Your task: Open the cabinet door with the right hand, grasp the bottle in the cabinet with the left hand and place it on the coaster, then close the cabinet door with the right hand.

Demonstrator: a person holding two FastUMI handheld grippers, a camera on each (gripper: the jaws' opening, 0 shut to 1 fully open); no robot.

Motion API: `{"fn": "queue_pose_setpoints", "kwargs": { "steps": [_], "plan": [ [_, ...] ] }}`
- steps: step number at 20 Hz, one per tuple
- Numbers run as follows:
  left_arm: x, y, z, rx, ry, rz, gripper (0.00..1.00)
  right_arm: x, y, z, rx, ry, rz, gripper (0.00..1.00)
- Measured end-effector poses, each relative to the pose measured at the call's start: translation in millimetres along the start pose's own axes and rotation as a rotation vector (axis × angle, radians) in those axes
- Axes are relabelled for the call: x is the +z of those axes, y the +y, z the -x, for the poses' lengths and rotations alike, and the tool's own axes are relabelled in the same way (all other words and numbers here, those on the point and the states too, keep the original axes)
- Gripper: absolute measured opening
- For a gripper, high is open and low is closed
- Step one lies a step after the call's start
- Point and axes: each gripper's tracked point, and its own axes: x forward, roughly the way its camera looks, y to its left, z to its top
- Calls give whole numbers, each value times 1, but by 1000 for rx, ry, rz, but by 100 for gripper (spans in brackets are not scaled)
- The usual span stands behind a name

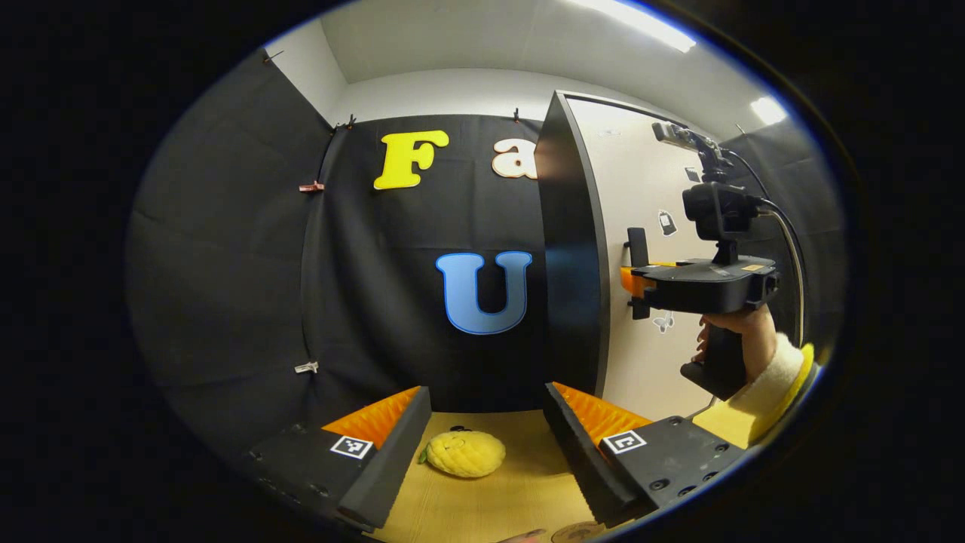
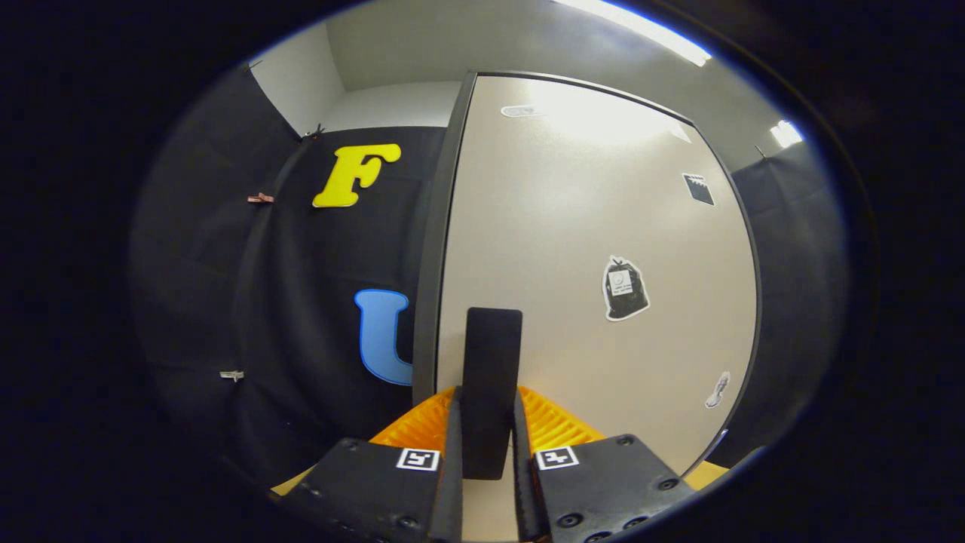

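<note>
The cabinet (image 1: 574, 249) stands at the right with a dark side panel and a pale door (image 2: 573, 249). The door lies flush with the cabinet's dark edge and hides the inside. My right gripper (image 2: 488, 396) is shut on the door's black upright handle (image 2: 491, 347), one finger on each side. In the left gripper view, a hand in a cream sleeve holds that right gripper (image 1: 635, 283) at the handle (image 1: 638, 245). My left gripper (image 1: 488, 392) stands open low over the wooden table (image 1: 520, 483), holding nothing. A round brownish disc (image 1: 579, 532), perhaps the coaster, shows at the bottom edge.
A yellow plush fruit (image 1: 464, 452) lies on the table between and beyond my left gripper's fingers. Black cloth walls close the booth at the left and back. Several small stickers (image 2: 624, 288) dot the door.
</note>
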Motion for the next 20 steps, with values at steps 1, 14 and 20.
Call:
{"fn": "queue_pose_setpoints", "kwargs": {
  "steps": [1,14,20],
  "plan": [
    [-1,1,1,1,2,0,95,-2,0,-1,-3,8,-9,31],
    [9,-18,35,-37,-25,-32,95,15,-2,51,117,33,-58,21],
    [11,-45,46,-81,-32,-42,95,21,-27,105,182,49,-99,21]
  ]
}}
